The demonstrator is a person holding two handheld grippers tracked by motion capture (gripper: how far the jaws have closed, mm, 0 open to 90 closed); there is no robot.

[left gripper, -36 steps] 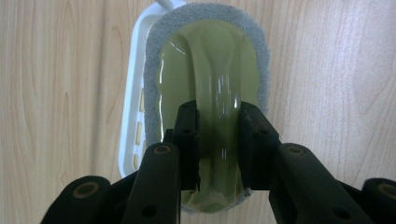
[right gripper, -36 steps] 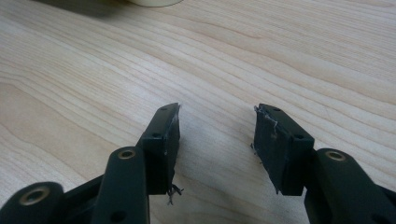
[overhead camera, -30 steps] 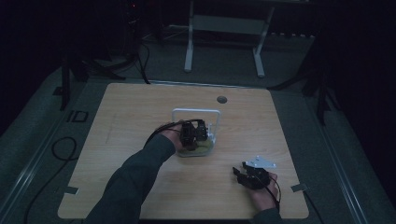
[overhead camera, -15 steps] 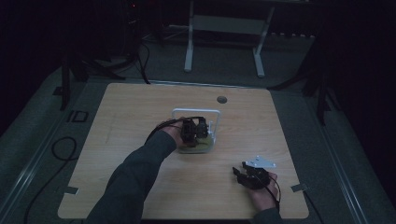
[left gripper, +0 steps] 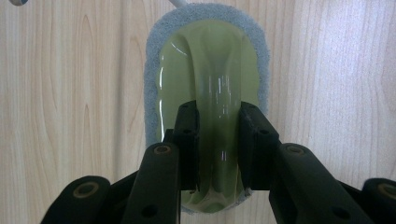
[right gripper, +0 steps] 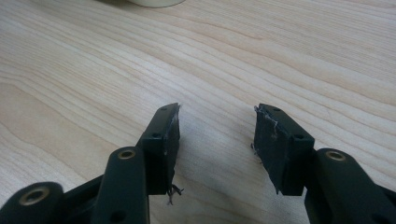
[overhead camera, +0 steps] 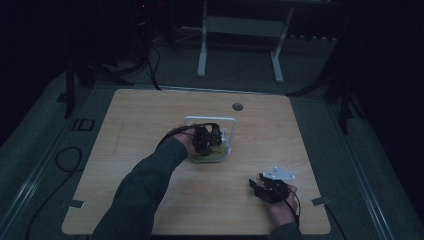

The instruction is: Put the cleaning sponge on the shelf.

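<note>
The pale wood-grain rectangular table point(overhead camera: 150, 125) fills the middle of the high view, set on a dark grey floor in dim light, with a small round dark hole point(overhead camera: 237, 106) near its far edge. A white wire frame with rounded corners point(overhead camera: 235, 129) stands near the table's centre, just behind the scrubbing pad. The person's left forearm in a dark sleeve point(overhead camera: 142, 187) reaches in from the bottom toward that spot. The oval scrubber with a translucent green plastic grip on a grey-white fibre pad point(left gripper: 208, 93) lies flat on the wood; a thin white rod touches its far end in the left gripper view. The left gripper point(left gripper: 218, 140) is closed on the raised green ridge of the scrubber — one black jaw pressed against each side of it. The right gripper point(right gripper: 215, 140) sits near the table's near right corner, well apart from the scrubber, its jaws spread wide over bare wood — nothing between them. Frayed threads hang from its pads point(right gripper: 172, 140).
</note>
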